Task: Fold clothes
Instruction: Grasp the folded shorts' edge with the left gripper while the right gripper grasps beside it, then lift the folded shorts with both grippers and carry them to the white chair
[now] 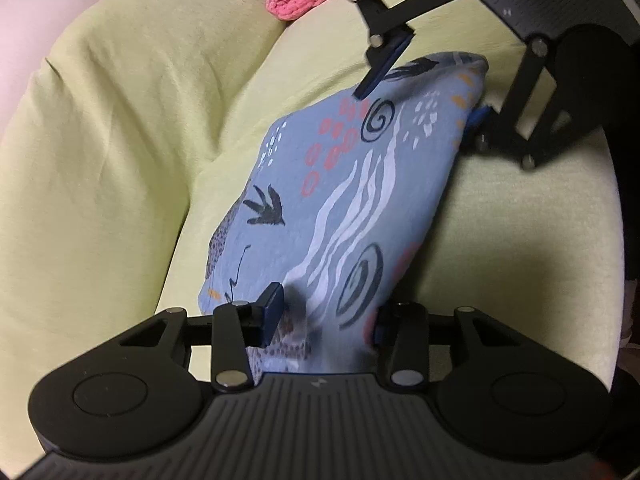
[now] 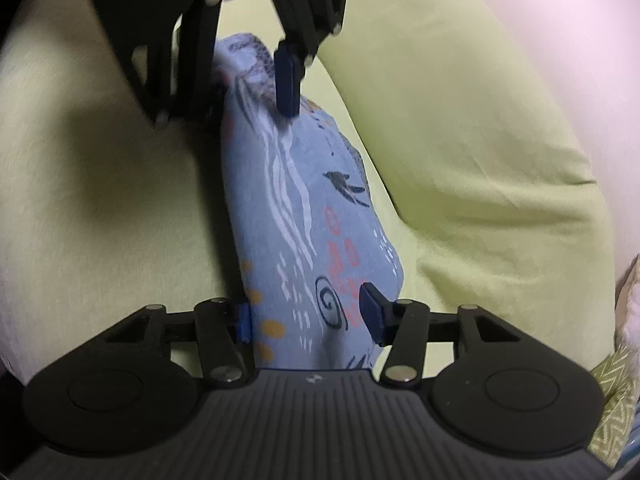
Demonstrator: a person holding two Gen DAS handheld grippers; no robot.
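Both claws, left (image 1: 326, 314) and right (image 2: 306, 314), clench opposite ends of the folded garment (image 1: 340, 192), stretched lengthwise between them.

My right gripper (image 2: 306, 316) grips the near end of a folded blue-grey cotton garment printed with white waves, black spirals and coral dots (image 2: 316, 220), one pad on each side of it. At its far end my left gripper (image 2: 252, 92) pinches it likewise. It lies on pale yellow-green bedding (image 2: 460, 140).
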